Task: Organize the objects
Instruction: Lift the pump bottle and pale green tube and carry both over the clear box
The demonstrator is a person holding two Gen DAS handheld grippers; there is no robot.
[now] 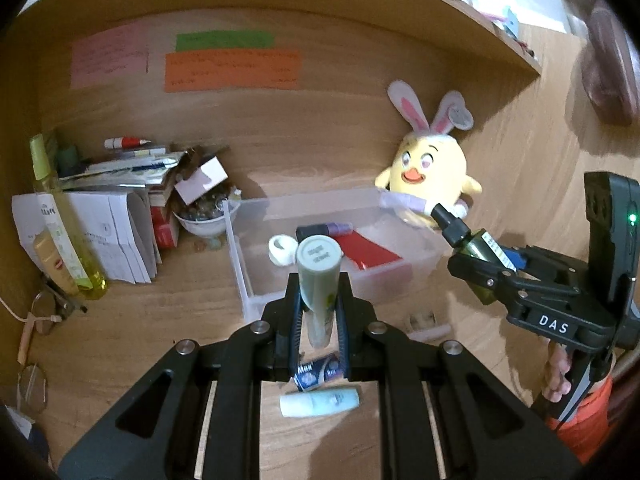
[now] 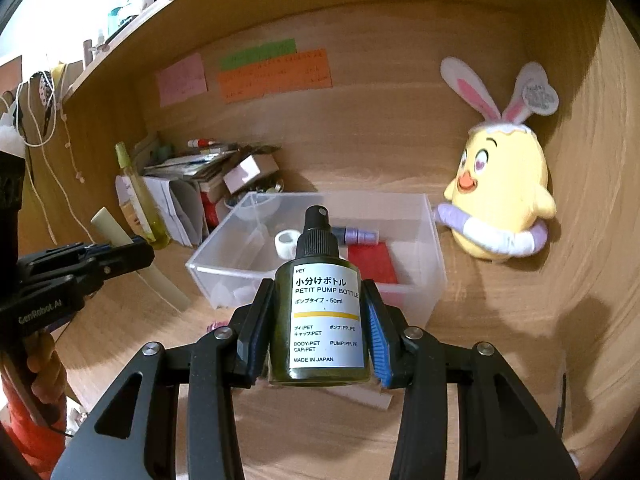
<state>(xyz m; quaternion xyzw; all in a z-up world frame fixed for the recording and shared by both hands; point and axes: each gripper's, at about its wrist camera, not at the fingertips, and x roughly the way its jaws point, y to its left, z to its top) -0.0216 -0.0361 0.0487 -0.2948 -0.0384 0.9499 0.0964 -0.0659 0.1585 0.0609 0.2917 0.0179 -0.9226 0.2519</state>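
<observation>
Clear plastic bin already holds several items; left tongs clasp a pale tube, right tongs a pump bottle, neither yet placed.

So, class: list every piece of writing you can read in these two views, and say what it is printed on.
"PETIT PUMP BOTTLE", "50ml", "MADE IN JAPAN": pump bottle in right claw.
"DAS": right claw body.
"GenRobot.AI": left claw body.
Pale tube cap, wall notes, blue tube: too blurred.
</observation>
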